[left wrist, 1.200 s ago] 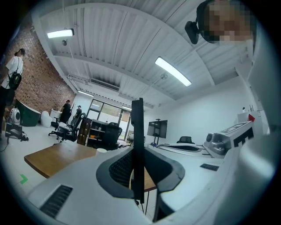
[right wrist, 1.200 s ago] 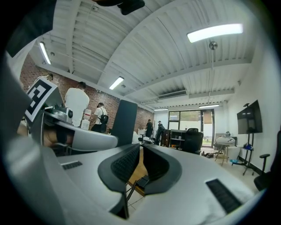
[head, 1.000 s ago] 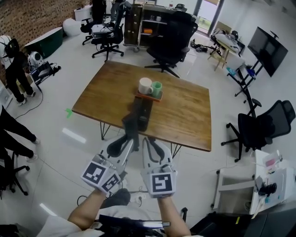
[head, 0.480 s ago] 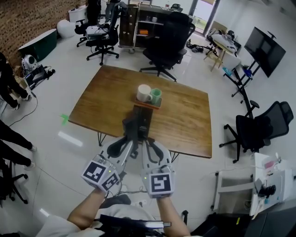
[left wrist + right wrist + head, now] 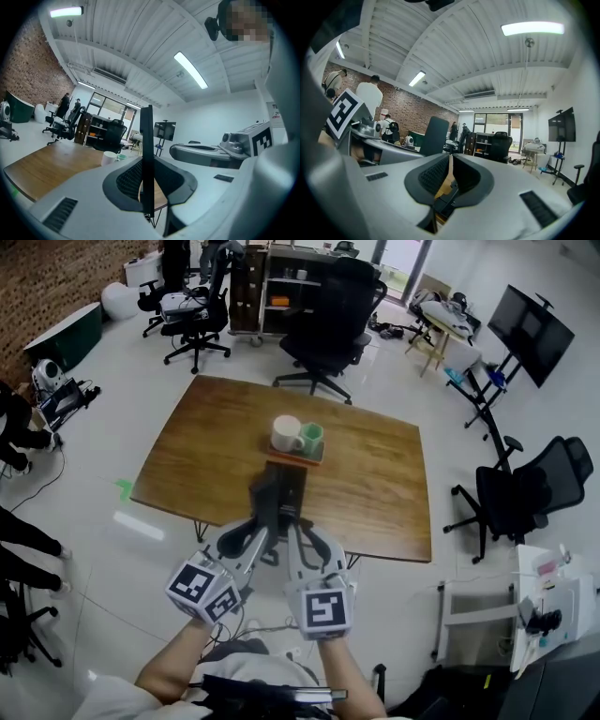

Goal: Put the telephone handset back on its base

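So the biggest thing here is the wooden table (image 5: 366, 474), with a black office chair (image 5: 337, 315) parked just past its far edge and another chair (image 5: 520, 498) off to the right side. I'm standing at the near edge with both tongs held out over it, side by side. My left gripper (image 5: 266, 521) is clamped on the handset (image 5: 262, 491). From the left gripper view it shows as a thin dark bar standing straight up between the pads, squeezed from both sides. My right gripper (image 5: 293, 527) is just beside it with the jaws pressed together and nothing in them; through the little gap below the pads I only see wood and a bit of black plastic. The phone base (image 5: 292, 486) sits on the table near the front edge, right beyond the tips of both tongs. The handset hangs at its left side, and from the head view I can't tell whether the two are touching. Just behind the base is a small tray (image 5: 291, 458) holding a white mug (image 5: 286, 434) on the left and a green cup (image 5: 312, 436) snug against it on the right.
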